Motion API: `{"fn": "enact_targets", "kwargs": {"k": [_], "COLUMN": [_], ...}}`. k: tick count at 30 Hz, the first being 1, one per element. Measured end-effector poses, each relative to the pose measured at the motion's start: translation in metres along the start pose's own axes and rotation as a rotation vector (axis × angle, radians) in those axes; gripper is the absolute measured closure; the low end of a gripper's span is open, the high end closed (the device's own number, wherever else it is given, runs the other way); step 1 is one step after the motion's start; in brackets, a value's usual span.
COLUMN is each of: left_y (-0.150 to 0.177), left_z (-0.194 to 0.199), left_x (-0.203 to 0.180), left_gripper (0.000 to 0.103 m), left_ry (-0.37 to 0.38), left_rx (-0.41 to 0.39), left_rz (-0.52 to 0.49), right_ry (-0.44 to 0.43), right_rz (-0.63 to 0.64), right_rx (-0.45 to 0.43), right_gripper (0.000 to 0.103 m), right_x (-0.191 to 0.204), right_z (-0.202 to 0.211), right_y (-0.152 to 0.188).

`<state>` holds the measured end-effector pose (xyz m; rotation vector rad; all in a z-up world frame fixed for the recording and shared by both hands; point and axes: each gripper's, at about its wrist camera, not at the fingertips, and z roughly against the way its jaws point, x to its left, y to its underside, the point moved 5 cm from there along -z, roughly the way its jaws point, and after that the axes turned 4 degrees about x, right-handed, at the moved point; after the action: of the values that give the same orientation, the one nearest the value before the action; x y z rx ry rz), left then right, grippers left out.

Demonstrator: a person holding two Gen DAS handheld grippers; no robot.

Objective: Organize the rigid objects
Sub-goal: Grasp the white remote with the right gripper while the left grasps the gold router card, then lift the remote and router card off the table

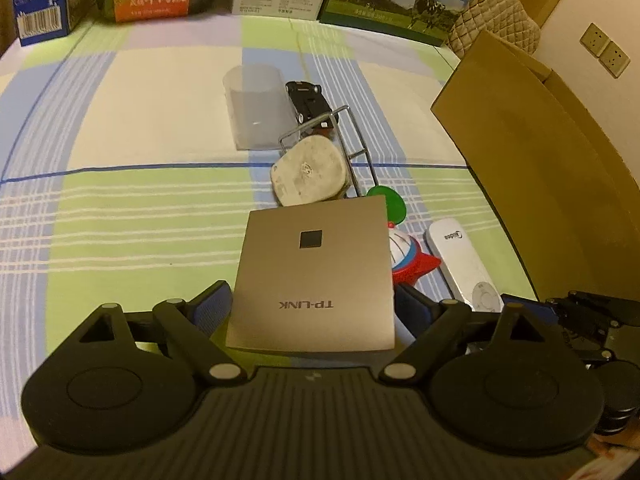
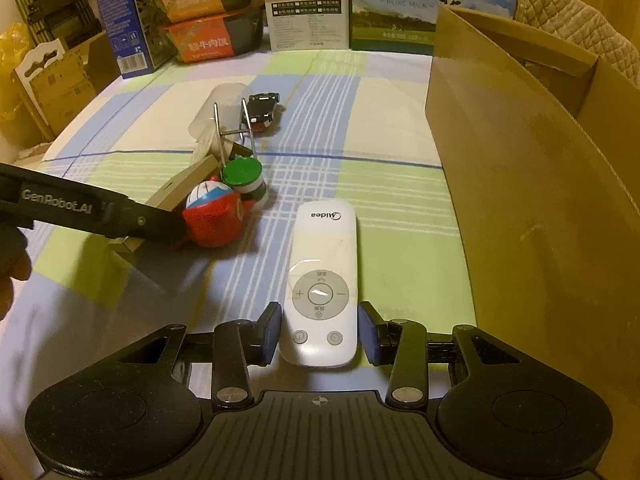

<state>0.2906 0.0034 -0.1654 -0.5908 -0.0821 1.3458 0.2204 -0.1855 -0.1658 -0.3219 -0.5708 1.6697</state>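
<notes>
Remote's (image 2: 320, 284) near end behind gripper (image 2: 320, 334)

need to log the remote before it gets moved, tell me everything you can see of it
The remote is a slim white glossy plastic bar with rounded ends, "Midea" printed at its far end, a grey round control ring with plus and minus, and two small round buttons at the near end. It lies flat, face up, on the checked cloth, its near end between the right hand-held gripper pads.

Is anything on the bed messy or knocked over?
Yes. The clear plastic cup lies on its side, not upright. Beside it, a white oval gadget, a wire rack, a toy car and a green-lidded jar sit jumbled together, the gadget propped at a tilt.
</notes>
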Motion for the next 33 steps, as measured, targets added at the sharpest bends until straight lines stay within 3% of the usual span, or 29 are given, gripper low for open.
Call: {"fn": "enact_targets", "kwargs": {"k": [6,9,17,23,28,33], "left_y": [0.001,0.006,0.058,0.090,0.093,0.089], "left_z": [0.000,0.007,0.041,0.046,0.041,0.032], "left_x": [0.002,0.000,-0.016,-0.028,-0.029,-0.031], "left_gripper": [0.021,0.021,0.021,0.020,0.018,0.016], "left_ry": [0.008,-0.028,-0.131,-0.138,-0.160,-0.192], "left_rx": [0.010,0.005,0.023,0.032,0.016,0.002], "left_rz": [-0.015,-0.034,-0.098,-0.110,-0.094,-0.098], "right_ry": [-0.009,-0.008,0.013,0.027,0.021,0.022], "right_rz": [-0.013,-0.005,0.042,0.052,0.046,0.028], "right_rx": [-0.003,-0.007,-0.004,-0.007,-0.027,-0.035], "right_gripper": [0.065,0.065,0.065,0.064,0.054,0.052], "right_x": [-0.002,-0.001,0.007,0.012,0.013,0.008], "right_z": [-0.001,0.000,0.018,0.024,0.020,0.016], "right_y": [0.000,0.000,0.024,0.042,0.036,0.034]}}
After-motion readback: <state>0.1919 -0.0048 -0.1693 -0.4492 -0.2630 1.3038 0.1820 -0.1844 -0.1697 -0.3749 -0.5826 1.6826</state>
